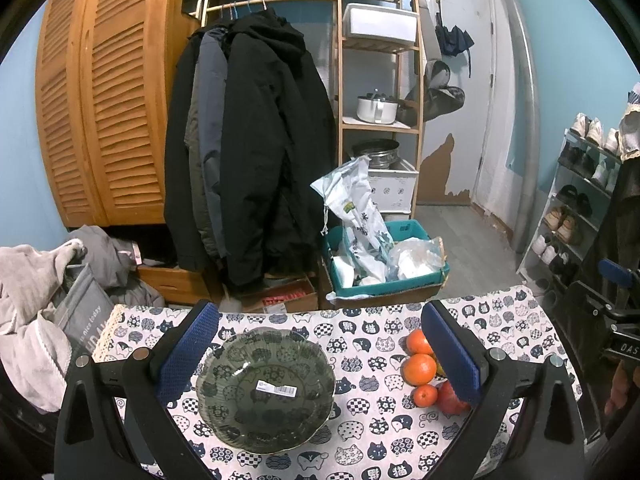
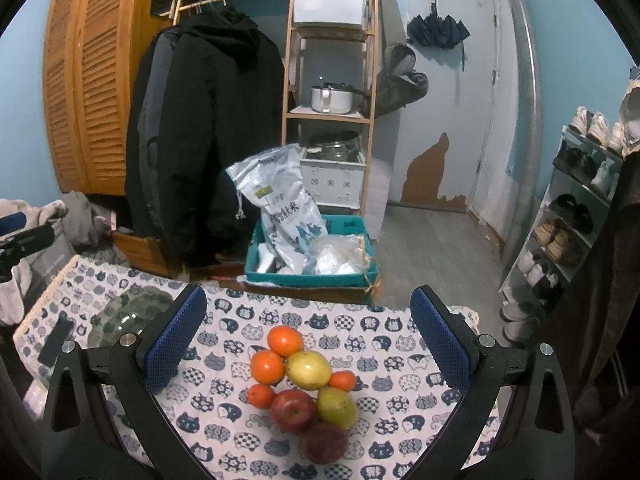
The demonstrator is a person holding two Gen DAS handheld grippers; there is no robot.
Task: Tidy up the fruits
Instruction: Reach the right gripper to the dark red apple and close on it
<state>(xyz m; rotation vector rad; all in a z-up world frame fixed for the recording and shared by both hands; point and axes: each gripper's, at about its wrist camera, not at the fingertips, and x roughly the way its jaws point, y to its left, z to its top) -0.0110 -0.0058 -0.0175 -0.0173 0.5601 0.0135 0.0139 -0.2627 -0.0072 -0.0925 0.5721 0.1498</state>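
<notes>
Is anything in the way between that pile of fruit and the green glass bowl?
Nothing visible. Only bare cat-print cloth lies between the fruit and the bowl. Both open grippers, left and right, hover over them, holding nothing.

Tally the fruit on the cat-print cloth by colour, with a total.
Orange round citrus fruits: 4, e.g.
Yellow-green lemon-like fruits: 2, e.g.
Red apple-like fruits: 2, e.g.
Total: 8, all loose beside the empty dark glass scalloped bowl.

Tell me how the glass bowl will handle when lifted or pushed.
The glass bowl looks rigid and breakable, being dark fluted glass. Its smooth scalloped rim may slip in the tongs. Wide and shallow, it is unlikely to tip, and on the cat-print tablecloth it would probably drag the cloth rather than slide freely.
</notes>
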